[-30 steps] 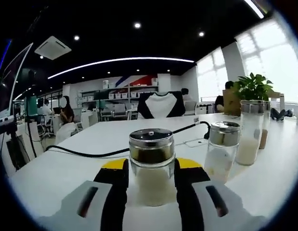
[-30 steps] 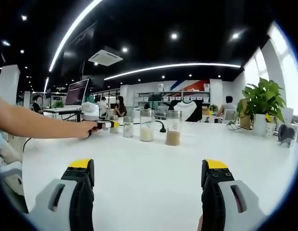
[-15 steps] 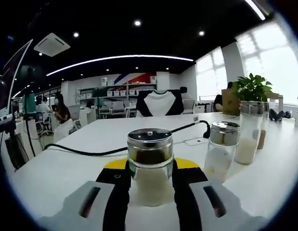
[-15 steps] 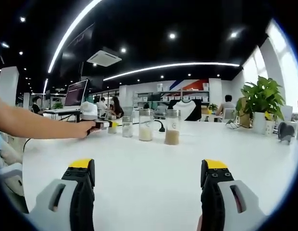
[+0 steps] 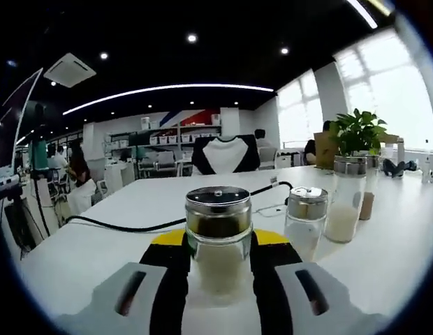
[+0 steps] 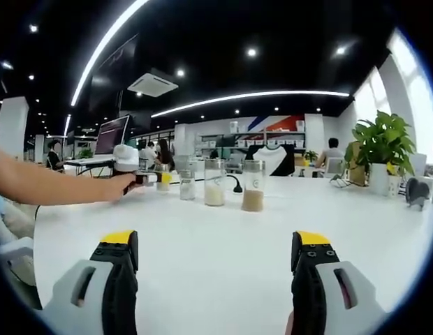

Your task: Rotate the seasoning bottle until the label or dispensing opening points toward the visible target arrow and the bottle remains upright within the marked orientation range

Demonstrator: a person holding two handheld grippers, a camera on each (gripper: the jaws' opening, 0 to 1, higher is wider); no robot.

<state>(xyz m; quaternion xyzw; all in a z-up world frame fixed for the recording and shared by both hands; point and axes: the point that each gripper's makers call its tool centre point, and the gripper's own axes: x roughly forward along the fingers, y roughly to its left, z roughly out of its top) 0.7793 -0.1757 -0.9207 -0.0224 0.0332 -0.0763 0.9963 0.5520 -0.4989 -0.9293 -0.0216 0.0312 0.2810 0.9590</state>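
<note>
Left gripper view: left tool (image 5: 218, 252) clenched on bottle (image 5: 218, 239), upright on white counter (image 5: 98, 244), steel cap up, pale powder in its lower part; beside it to the right, a short shaker (image 5: 304, 220), then two tall jars (image 5: 346, 198) and a plant (image 5: 358, 132); black cable (image 5: 126, 225) behind. Right gripper view: right tool (image 6: 215, 269) released, jaws wide apart over bare counter (image 6: 216, 237); a person's arm (image 6: 56, 184) reaches in from the left to the left tool (image 6: 133, 167) at the row of jars (image 6: 253, 185).
</note>
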